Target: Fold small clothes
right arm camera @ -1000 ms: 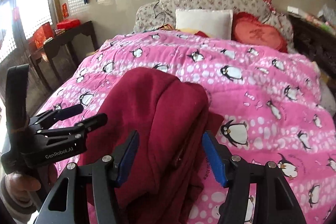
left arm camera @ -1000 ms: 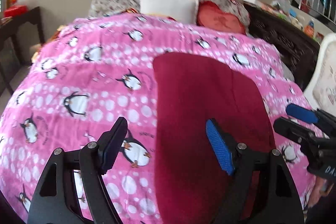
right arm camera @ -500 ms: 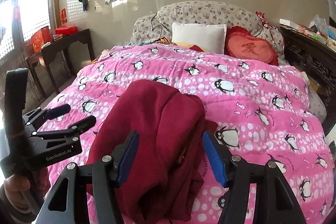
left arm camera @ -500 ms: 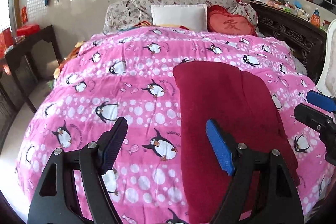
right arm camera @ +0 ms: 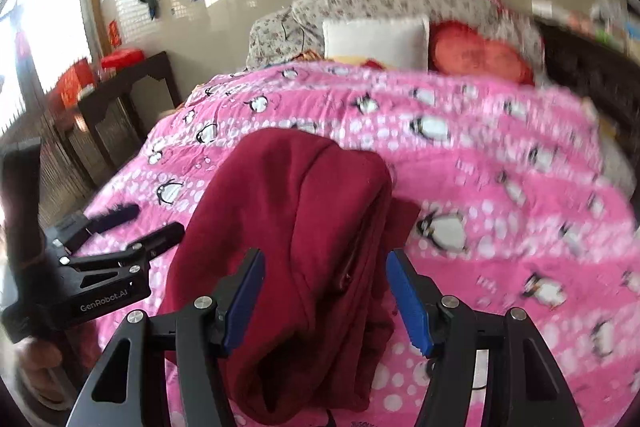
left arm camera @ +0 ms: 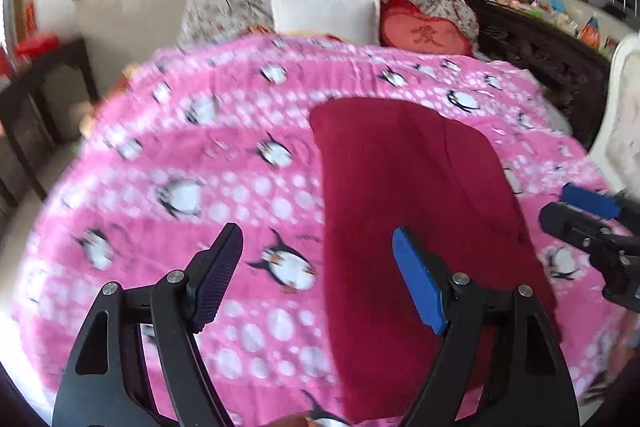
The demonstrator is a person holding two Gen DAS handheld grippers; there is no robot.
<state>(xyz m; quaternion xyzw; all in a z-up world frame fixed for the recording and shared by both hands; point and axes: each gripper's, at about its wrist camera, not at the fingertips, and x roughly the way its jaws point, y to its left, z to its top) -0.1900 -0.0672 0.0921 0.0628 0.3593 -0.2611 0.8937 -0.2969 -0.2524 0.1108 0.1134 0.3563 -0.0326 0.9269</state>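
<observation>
— Where's the garment?

— The dark red garment (left arm camera: 404, 195) lies folded on the pink penguin blanket (left arm camera: 224, 167), near the bed's near edge. My left gripper (left arm camera: 316, 275) hangs over its left edge, jaws wide, gripping nothing.

— And the right?

— My right gripper (right arm camera: 324, 291) has its jaws opening, the bunched cloth between them but the pads (right arm camera: 408, 299) clear of it.

— Anything around?

— A white pillow (left arm camera: 324, 13) and a red cushion (left arm camera: 424, 35) far off; open blanket on both sides.

Dark red garment (left arm camera: 404, 195) on a pink penguin-and-white-dot blanket (left arm camera: 224, 155); white pillow (left arm camera: 324, 13); red cushion (left arm camera: 424, 34).
</observation>
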